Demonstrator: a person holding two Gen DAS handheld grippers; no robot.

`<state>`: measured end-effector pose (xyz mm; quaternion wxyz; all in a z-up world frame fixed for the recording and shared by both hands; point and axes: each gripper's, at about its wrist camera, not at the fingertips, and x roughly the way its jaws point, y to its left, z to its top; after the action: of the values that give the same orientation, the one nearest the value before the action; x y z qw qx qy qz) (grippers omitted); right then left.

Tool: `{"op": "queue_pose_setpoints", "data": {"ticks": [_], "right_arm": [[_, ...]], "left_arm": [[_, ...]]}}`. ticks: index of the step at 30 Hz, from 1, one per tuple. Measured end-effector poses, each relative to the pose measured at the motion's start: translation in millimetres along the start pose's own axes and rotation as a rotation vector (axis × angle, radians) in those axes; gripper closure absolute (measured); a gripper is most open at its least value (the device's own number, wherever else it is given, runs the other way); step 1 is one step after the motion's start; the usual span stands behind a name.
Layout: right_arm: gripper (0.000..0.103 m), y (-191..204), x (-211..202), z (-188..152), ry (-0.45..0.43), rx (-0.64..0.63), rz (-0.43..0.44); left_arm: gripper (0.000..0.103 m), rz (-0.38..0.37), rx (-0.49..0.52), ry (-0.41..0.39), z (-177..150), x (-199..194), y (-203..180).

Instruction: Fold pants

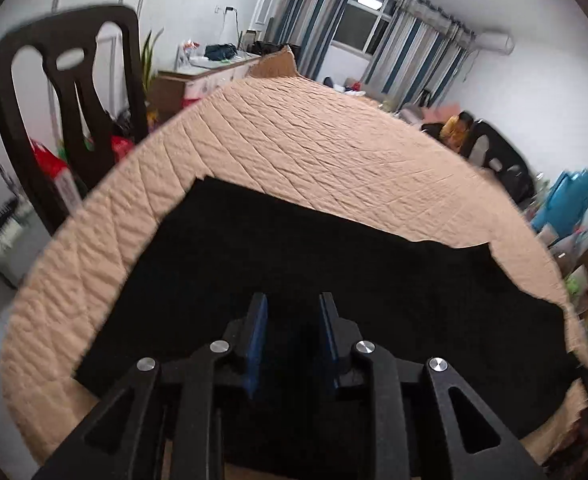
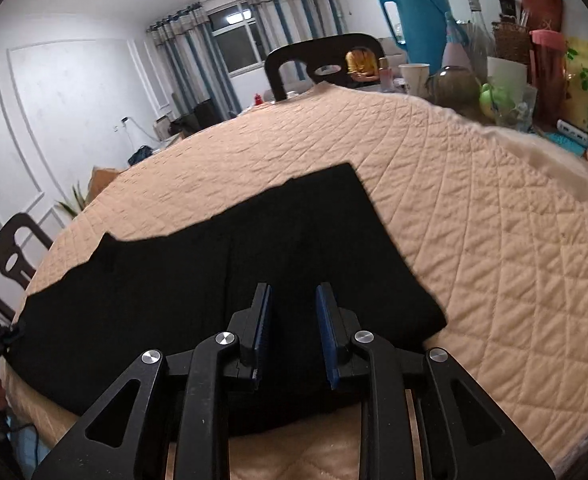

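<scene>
Black pants flat on quilted bench. Left gripper, right gripper: fingers wide, empty. Advice: pinch 6 o'clock hem evenly, carry toward 12 o'clock.

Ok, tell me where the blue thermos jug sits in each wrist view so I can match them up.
Left wrist view: the blue thermos jug is blurred at the right edge, beyond the quilted table cover.
Right wrist view: it stands top right of centre, among clutter past the cover's far edge.
Shared landmark: the black pants lying flat on the cover, and the curtained window.
</scene>
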<state>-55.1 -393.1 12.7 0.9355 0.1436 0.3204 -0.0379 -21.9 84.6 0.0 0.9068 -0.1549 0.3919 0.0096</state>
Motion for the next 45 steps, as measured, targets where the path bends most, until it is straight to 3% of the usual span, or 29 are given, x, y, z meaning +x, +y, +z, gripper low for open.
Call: {"op": "queue_pose_setpoints", "data": {"ticks": [3, 5, 9, 14, 17, 20, 23, 25, 28, 31, 36, 41, 45], "right_arm": [[0.079, 12.3, 5.3, 16.4, -0.015, -0.051, 0.022], [0.079, 26.4, 19.0, 25.9, 0.024, -0.098, 0.035], [0.079, 49.6, 51.2, 36.4, 0.144, -0.126, 0.089], [0.079, 74.6, 71.6, 44.9, 0.191, -0.176, 0.119], [0.079, 71.7, 78.3, 49.5, 0.216, -0.177, 0.114], [0.08, 48.8, 87.8, 58.5, 0.232, -0.125, 0.07], [0.083, 20.2, 93.7, 63.6, 0.256, -0.016, 0.156], [0.083, 17.5, 87.2, 62.4, 0.206, -0.035, 0.099], [0.082, 3.4, 74.0, 59.5, 0.163, 0.016, 0.137], [0.082, -5.7, 76.2, 52.1, 0.19, 0.021, 0.148], [0.081, 8.8, 58.4, 42.2, 0.15, -0.067, 0.08], [0.081, 28.3, 25.0, 19.3, 0.063, -0.144, 0.072], [0.081, 36.2, 16.3, -13.6, 0.074, -0.208, 0.059]], "left_arm": [[0.074, -0.017, 0.053, -0.021, 14.4, -4.2, -15.5], [0.07, -0.034, 0.096, -0.022, 24.1, -0.7, -32.2], [0.069, -0.081, 0.205, 0.046, 32.3, 15.0, -78.7], [0.065, -0.211, 0.337, 0.115, 33.9, 34.4, -133.9], [0.065, -0.157, 0.36, 0.178, 34.0, 66.0, -146.1], [0.066, -0.12, 0.342, 0.144, 39.0, 71.4, -141.8], [0.066, -0.07, 0.311, 0.139, 46.6, 76.6, -128.0], [0.066, -0.078, 0.282, 0.126, 49.1, 77.4, -119.3], [0.066, -0.069, 0.261, 0.091, 48.2, 63.0, -102.1], [0.066, -0.042, 0.241, 0.069, 49.9, 66.0, -76.3], [0.066, -0.025, 0.159, 0.025, 53.0, 52.4, -41.0], [0.066, -0.062, 0.156, -0.057, 25.8, 14.7, -22.2], [0.066, -0.03, 0.172, -0.098, 1.1, -4.8, 0.7]]}}
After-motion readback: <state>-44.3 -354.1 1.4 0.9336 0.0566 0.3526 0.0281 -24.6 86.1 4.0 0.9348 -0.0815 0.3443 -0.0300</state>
